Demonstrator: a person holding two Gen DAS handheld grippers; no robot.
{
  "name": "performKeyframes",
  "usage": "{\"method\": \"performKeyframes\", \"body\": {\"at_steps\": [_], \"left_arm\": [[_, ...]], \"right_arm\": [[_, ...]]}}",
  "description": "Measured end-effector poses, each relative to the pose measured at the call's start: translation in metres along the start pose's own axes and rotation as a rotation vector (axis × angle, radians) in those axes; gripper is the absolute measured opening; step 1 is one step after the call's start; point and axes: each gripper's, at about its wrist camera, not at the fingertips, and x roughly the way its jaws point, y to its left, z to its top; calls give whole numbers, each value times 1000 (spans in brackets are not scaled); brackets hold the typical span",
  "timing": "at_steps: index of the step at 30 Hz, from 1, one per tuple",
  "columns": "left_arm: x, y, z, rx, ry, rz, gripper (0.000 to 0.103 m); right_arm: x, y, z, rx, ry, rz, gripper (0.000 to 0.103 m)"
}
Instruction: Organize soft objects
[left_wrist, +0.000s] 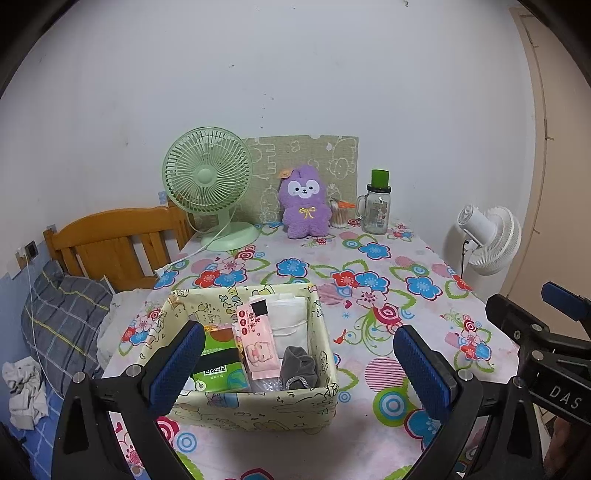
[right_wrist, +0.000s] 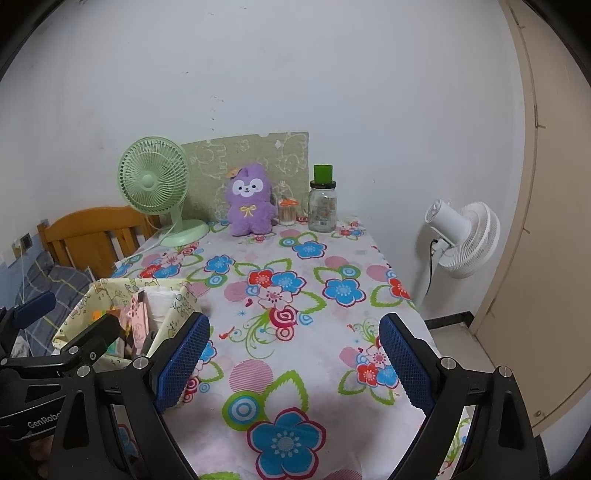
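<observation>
We judge the sorting to be mostly done, with perhaps one piece left. The fabric basket (left_wrist: 255, 406) sits at the near left part of the worktop (left_wrist: 388, 266), and it already holds a folded white cloth (left_wrist: 288, 317) toward its back, a pink packet (left_wrist: 256, 341) standing up in the middle, a green pack (left_wrist: 218, 369) on the left side and a crumpled grey cloth (left_wrist: 297, 369) at the front right corner. These lie packed side by side inside the walls, so that part of the tidying looks finished to us. What remains out, as far as we can see, is the purple plush toy (left_wrist: 304, 203), which stands upright at the far edge of the worktop against the patterned mat, between the green fan (left_wrist: 208, 177) and the glass jar (left_wrist: 376, 210), well apart from the basket. Whether it is meant to go in we cannot tell from the task alone, but it is the only soft thing we see loose on the flowered cloth. Our left tool (left_wrist: 299, 369) hangs just above the near side of the basket with its jaws spread wide and nothing between them. Our right tool (right_wrist: 295, 365) is to the right of the basket over bare flowered cloth, also wide open and carrying nothing. If the plush is next, we would expect a long reach to the back, past the fan's cord (left_wrist: 192, 254).
</observation>
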Motion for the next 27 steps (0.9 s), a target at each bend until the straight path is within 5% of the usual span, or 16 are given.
{"method": "performKeyframes", "body": {"at_steps": [27], "left_arm": [[-1, 0, 2, -3, -2, 8, 103]], "right_arm": [[1, 2, 6, -23, -23, -10, 95]]}}
